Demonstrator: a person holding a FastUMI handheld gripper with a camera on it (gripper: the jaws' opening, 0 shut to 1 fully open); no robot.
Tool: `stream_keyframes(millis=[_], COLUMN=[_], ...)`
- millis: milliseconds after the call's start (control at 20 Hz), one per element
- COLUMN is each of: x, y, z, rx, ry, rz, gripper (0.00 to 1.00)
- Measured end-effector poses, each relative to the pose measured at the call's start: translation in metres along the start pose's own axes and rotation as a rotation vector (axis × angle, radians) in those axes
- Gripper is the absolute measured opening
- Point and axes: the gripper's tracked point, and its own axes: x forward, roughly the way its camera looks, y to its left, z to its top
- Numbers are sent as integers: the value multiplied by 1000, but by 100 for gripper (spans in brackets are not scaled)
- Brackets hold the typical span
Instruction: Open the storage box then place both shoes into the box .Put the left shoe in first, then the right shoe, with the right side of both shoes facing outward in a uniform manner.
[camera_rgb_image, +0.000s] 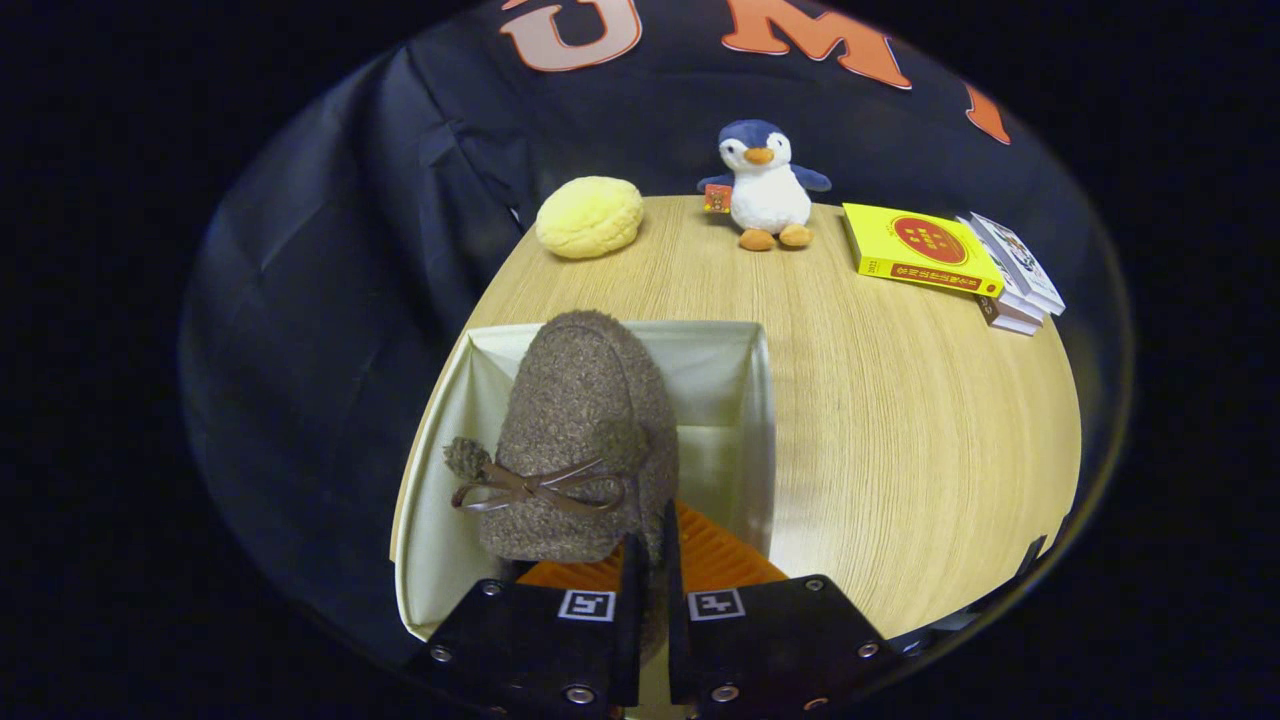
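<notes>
While my gripper (650, 570) pinches the fuzzy brown bow-trimmed shoe (580, 440) by its collar, fingers nearly closed, it hangs over the open white storage box (745, 420). Shoe's long axis runs straight ahead, toe away from me.

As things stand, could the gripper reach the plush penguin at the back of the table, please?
Probably not yet. The gripper is shut on the brown fuzzy shoe, held over the open storage box. Past the box, bare table leads to the penguin, so the path looks free once the shoe is released.
</notes>
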Motion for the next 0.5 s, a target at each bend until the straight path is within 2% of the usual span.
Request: stream_keyframes(millis=[150,250,400,500], x=[-6,-17,-42,-61], y=[2,-3,0,-8], z=[-18,-25,-22,-4], rx=[-7,-7,39,38], ry=[59,82,75,18], rz=[14,34,122,167], gripper=[24,27,31,36])
